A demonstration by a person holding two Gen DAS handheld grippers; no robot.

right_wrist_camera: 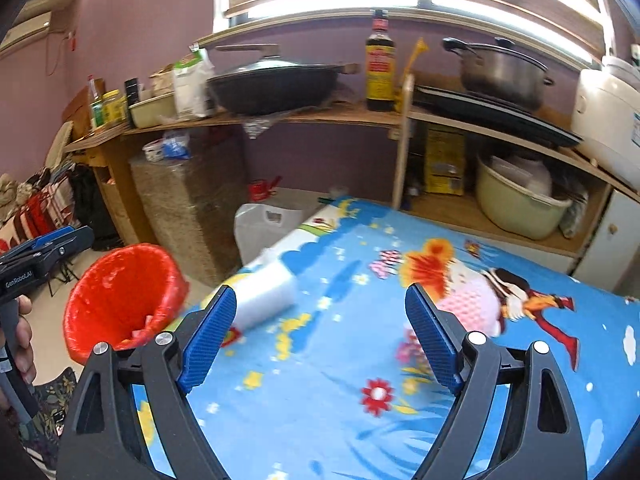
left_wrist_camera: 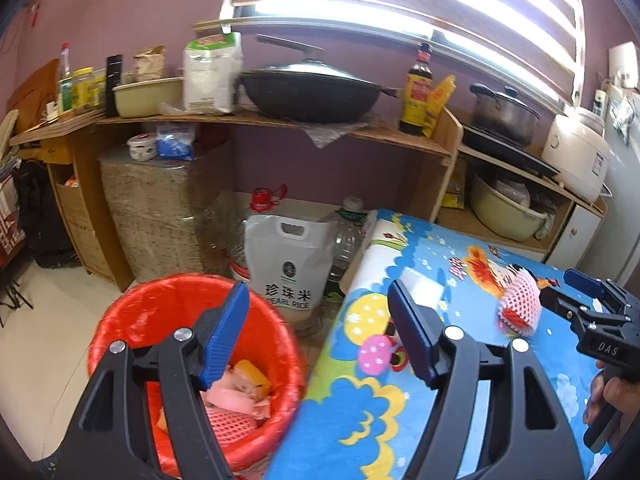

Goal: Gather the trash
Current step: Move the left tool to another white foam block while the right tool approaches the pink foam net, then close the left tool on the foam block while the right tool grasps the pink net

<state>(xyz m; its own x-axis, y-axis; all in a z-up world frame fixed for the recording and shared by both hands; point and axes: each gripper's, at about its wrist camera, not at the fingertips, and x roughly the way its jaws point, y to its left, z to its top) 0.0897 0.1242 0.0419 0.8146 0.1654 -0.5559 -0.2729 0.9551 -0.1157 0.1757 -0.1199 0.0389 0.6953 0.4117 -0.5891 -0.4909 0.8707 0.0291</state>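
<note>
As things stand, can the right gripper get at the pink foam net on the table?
Probably yes. The right gripper is open and empty, the pink foam net lies on the table just beyond its right finger, and nothing sits between them.

- The left claw (left_wrist_camera: 320,330) is open. Its two blue pads (left_wrist_camera: 226,334) stand far apart, and nothing is between them.
- The right claw (right_wrist_camera: 316,344) is open too, even wider, and it holds nothing.
- Both claws point forward and tip down a bit.
- In the left wrist view, the right claw (left_wrist_camera: 580,294) pokes in from the right side, and its blue tips are apart.
- A hand (left_wrist_camera: 610,396) holds the black handle under it, with fingers curled around.
- In the right wrist view, the left claw (right_wrist_camera: 60,240) shows at the left edge, seen from the side.
- Another hand (right_wrist_camera: 20,340) grips its handle.
</note>
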